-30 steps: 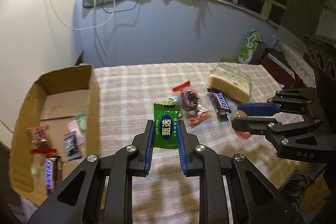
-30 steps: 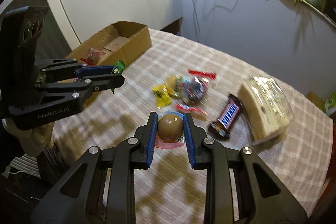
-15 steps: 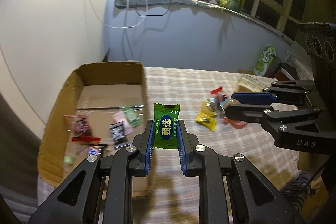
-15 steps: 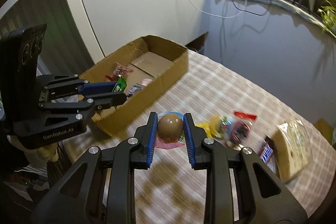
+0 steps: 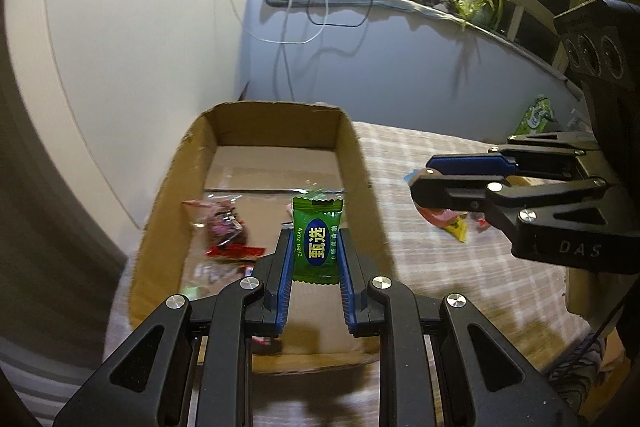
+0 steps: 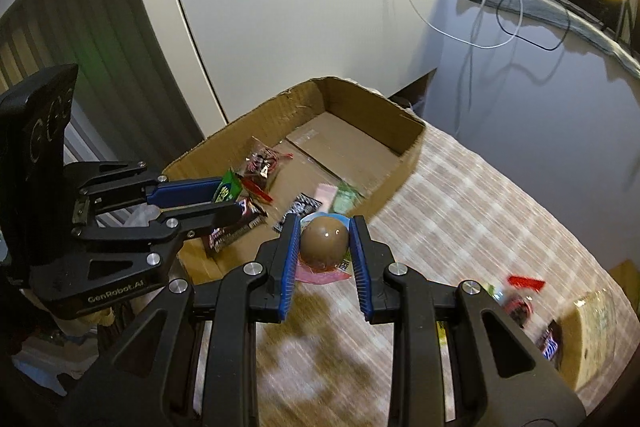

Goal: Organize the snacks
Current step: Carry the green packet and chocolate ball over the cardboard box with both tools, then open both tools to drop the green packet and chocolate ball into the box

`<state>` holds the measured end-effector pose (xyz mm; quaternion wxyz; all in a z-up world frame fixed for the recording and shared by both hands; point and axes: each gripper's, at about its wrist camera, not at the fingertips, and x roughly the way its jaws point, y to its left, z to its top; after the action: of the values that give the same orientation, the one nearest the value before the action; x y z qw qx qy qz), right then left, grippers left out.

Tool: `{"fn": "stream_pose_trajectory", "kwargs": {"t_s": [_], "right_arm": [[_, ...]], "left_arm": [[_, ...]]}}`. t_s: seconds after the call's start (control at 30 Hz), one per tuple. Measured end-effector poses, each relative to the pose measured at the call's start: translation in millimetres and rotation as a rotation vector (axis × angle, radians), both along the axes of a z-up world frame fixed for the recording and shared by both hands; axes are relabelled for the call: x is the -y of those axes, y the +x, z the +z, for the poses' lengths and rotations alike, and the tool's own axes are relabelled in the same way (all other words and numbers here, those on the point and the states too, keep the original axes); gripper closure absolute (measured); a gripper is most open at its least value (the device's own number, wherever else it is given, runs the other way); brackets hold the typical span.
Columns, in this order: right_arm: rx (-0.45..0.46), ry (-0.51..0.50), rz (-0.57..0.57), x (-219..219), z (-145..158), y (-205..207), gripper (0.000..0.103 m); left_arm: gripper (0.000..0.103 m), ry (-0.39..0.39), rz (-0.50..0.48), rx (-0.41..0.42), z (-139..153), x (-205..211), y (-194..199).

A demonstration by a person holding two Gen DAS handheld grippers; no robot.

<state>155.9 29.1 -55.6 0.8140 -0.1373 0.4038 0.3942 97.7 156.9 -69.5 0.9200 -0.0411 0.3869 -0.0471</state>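
My left gripper (image 5: 315, 251) is shut on a green candy packet (image 5: 317, 243) and holds it above the near end of the open cardboard box (image 5: 362, 163). The left gripper also shows in the right wrist view (image 6: 228, 193), over the box (image 6: 400, 143). My right gripper (image 6: 325, 239) is shut on a brown chocolate ball in a pink wrapper (image 6: 323, 241), just outside the box's near wall. It shows in the left wrist view (image 5: 424, 173) to the right of the box. Several wrapped snacks (image 6: 298, 205) lie in the box.
Loose snacks (image 6: 520, 291) and a clear pack of cake (image 6: 592, 323) lie on the checked tablecloth (image 6: 480, 211) at the right. A white wall stands behind the box. Cables hang from the sill (image 5: 304, 15). The table's near edge is close below.
Both grippers have swung left from the snack pile to the box, each still holding its snack. The left gripper is now over the box interior.
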Motion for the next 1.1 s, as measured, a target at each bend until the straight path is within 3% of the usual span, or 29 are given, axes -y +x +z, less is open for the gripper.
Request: {"fn": "stream_pose_trajectory", "kwargs": {"t_s": [0.33,0.53,0.57,0.63,0.67,0.7,0.9,1.1], "right_arm": [[-0.023,0.004,0.014,-30.0,-10.1,13.1,0.077],[-0.049,0.024,0.012,-34.7,-12.1,21.0,0.076],[-0.054,0.028,0.011,-34.8,-12.2,21.8,0.073],[-0.056,0.041,0.001,-33.4,-11.1,24.7,0.053],[-0.055,0.050,-0.001,-32.6,-10.0,25.4,0.042],[-0.053,0.059,-0.005,-31.9,-8.7,26.1,0.037],[-0.044,0.078,-0.037,-27.2,-3.4,29.6,0.019],[-0.030,0.063,-0.049,-20.1,-0.4,27.8,0.018]], "left_arm": [[0.083,-0.004,0.053,-0.021,-7.8,-22.8,-0.8],[0.076,-0.013,0.090,-0.033,-12.3,-33.4,1.5],[0.068,-0.014,0.095,-0.033,-12.8,-34.8,1.8],[0.051,-0.012,0.105,-0.026,-12.5,-36.9,0.7],[0.049,-0.012,0.109,-0.022,-12.3,-37.7,0.2],[0.049,-0.012,0.110,-0.019,-11.8,-38.0,-0.1],[0.040,-0.012,0.113,-0.011,-9.6,-38.2,-1.1],[0.040,-0.003,0.105,-0.003,-6.3,-34.5,-1.0]]}}
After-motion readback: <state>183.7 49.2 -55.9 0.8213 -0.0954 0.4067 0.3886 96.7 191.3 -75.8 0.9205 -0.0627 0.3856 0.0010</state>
